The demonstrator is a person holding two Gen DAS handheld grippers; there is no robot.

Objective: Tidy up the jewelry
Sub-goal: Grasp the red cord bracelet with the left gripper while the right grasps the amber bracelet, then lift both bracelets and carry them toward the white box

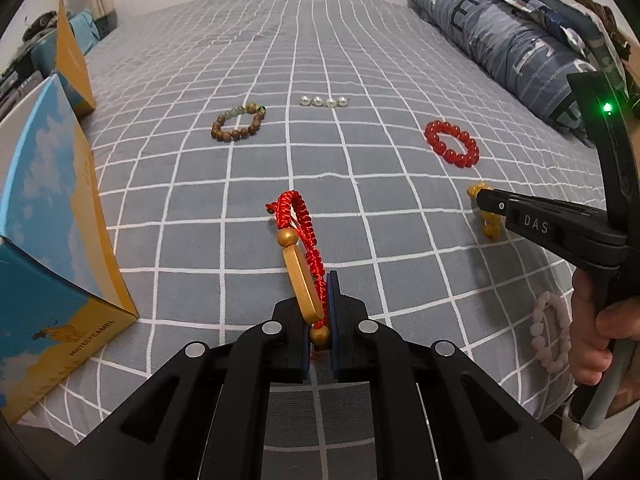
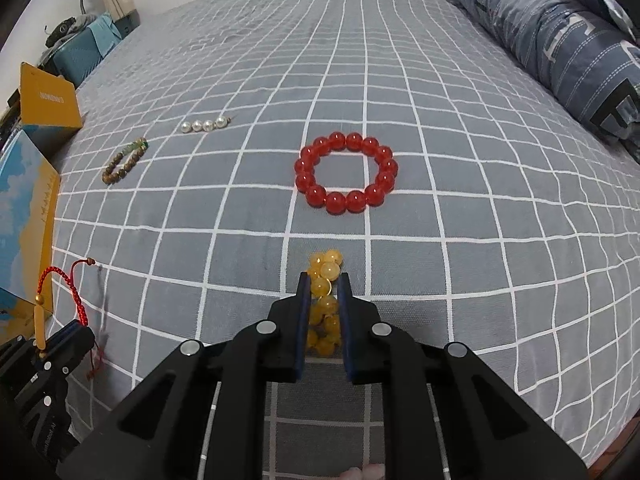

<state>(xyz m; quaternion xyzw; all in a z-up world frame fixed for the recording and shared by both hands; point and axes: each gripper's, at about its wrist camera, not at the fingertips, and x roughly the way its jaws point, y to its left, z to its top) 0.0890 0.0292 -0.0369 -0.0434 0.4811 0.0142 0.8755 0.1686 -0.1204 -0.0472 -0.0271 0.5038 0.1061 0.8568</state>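
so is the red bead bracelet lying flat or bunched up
Flat: the red bead bracelet lies as an open ring on the bedspread.

Bed cover (image 2: 440,160): grey with a white grid. Bead bracelets: one red (image 2: 346,173), one yellow (image 2: 325,276), one brown (image 1: 238,122), one pale pink (image 1: 554,334). Box (image 1: 52,216): blue-and-yellow sky print.

1. We see a grey bedsheet with a white grid pattern (image 1: 400,240) underneath everything.
2. A rolled blue-grey lettered quilt (image 1: 500,44) lies along its right edge.
3. We see a teal bag (image 2: 76,56) far left.
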